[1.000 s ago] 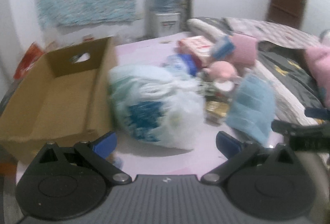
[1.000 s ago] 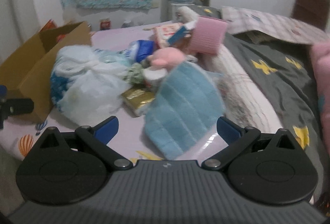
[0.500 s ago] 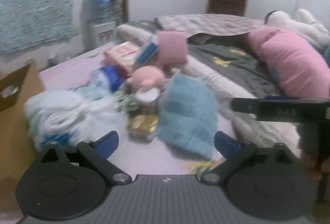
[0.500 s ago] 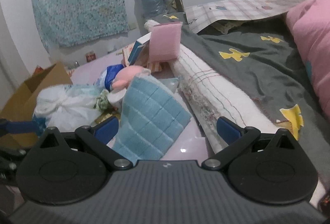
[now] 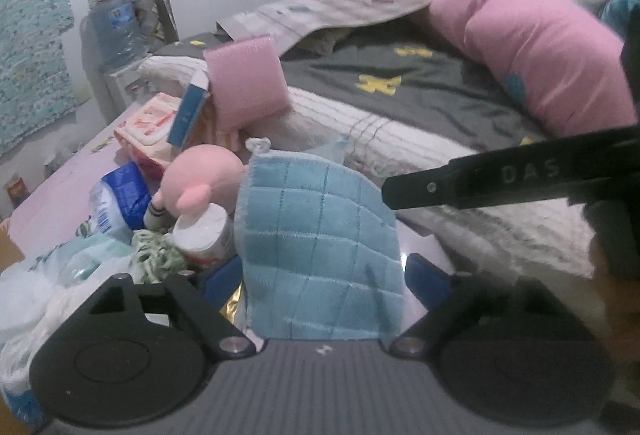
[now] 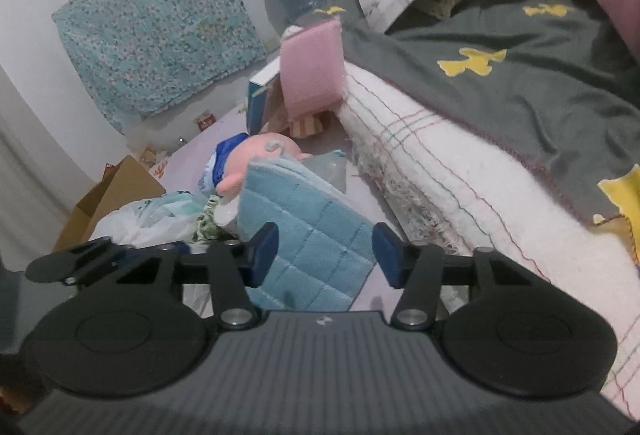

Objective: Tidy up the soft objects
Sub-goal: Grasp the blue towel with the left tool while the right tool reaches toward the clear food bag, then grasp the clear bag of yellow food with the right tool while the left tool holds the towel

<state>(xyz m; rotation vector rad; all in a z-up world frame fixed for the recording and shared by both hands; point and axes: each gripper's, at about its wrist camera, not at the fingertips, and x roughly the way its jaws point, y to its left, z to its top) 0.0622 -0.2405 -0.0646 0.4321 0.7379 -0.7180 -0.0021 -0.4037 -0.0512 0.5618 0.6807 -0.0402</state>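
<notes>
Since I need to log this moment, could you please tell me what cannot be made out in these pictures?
- Left wrist view: the quilted light-blue cloth hides whatever lies behind it, and the left gripper covers its lower edge.
- Right wrist view: the brown cardboard box is cut off by the white plastic bag; its inside is hidden.

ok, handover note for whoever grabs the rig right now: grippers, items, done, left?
Left gripper: jaws have just been closing a little, light blue quilted cloth between them, pads not clearly pressing; treat as open.
Right gripper: jaws have just been closing sharply around the same cloth's lower end, a gap still showing on one side; no grip yet.
Items: cloth leans on the pile; pink plush and pink sponge block behind it, white plastic bag beside, cardboard box beyond.
Done: nothing visibly sorted.
Left: grasp cloth, then sort remaining soft items.
</notes>
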